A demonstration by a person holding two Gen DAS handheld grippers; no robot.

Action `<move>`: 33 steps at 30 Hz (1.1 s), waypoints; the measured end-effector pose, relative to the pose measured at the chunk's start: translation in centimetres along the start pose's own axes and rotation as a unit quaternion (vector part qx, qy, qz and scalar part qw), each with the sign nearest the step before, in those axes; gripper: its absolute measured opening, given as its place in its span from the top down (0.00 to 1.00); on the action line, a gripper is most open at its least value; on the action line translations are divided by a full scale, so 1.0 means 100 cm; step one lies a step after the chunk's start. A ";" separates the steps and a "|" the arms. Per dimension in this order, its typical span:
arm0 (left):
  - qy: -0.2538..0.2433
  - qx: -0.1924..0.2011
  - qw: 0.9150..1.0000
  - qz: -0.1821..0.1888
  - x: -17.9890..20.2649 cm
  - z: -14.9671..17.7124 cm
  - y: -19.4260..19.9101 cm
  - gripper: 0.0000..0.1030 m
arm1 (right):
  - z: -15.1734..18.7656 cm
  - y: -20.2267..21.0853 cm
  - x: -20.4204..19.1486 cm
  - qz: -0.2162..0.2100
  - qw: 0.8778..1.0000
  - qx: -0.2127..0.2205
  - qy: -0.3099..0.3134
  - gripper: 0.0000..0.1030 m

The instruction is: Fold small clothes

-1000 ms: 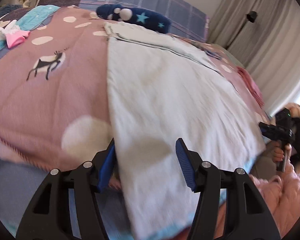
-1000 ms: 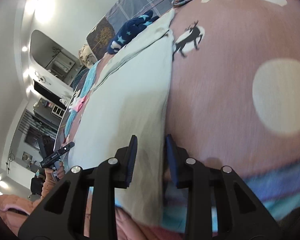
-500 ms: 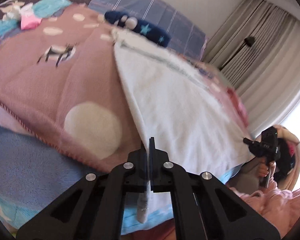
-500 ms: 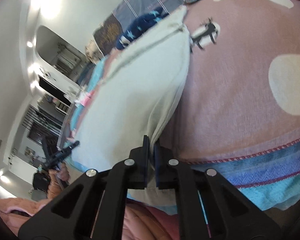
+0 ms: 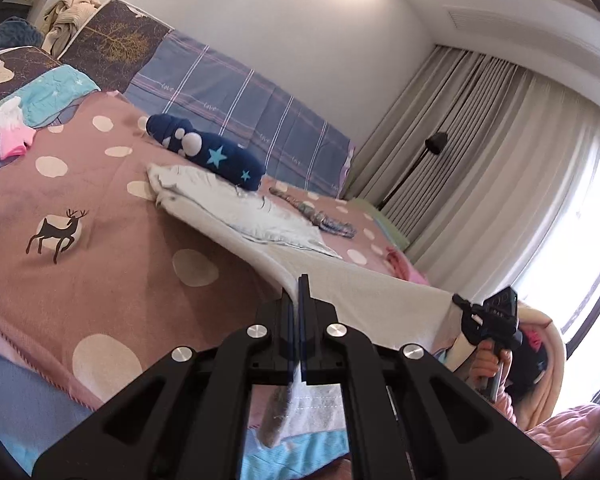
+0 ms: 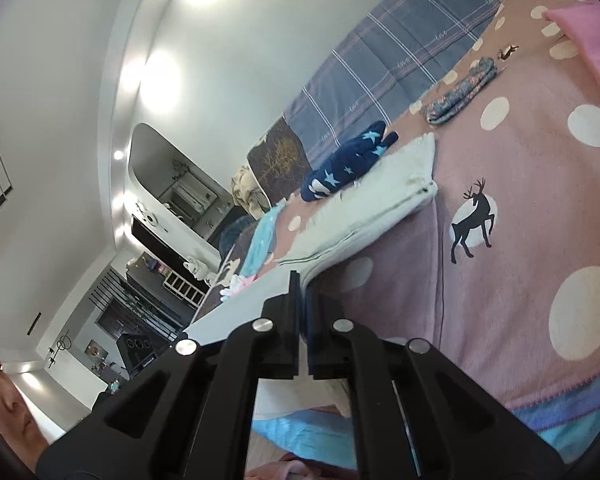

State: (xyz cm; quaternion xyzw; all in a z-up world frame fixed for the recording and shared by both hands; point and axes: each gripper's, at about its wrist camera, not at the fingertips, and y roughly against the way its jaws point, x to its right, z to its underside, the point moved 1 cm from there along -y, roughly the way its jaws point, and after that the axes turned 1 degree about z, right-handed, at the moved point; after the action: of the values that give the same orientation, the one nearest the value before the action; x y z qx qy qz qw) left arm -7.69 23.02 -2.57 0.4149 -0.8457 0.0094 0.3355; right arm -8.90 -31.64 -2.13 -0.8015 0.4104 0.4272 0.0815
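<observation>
Plaid sheet (image 5: 236, 92) printed "love", possibly repeated

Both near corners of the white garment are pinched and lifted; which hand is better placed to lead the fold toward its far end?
Neither clearly: left gripper and right gripper each clamp a near corner of the white garment, so both should travel together.

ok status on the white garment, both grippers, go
Left gripper shut on white garment near corner. Right gripper shut on the other near corner. Near edge lifted off bed, far end resting. Navy star socks at far end, possibly touching.
</observation>
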 end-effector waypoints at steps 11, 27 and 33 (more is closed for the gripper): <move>0.019 0.034 0.999 -0.011 -0.004 -0.025 -0.012 0.99 | -0.015 -0.002 0.014 0.040 0.998 0.042 0.010 0.98; 0.004 0.022 0.997 -0.076 -0.031 -0.099 -0.105 0.99 | -0.100 -0.107 0.040 0.083 0.995 0.028 0.047 0.98; 0.014 0.003 0.993 -0.117 -0.072 -0.141 -0.168 0.99 | -0.147 -0.172 0.067 0.128 0.991 0.009 0.041 0.98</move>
State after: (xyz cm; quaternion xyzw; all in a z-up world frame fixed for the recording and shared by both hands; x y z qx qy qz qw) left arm 15.18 21.18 -0.25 0.5120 -0.7866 -0.0218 0.3446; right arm 14.72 -31.54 -1.81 -0.7583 0.5166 0.3973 0.0168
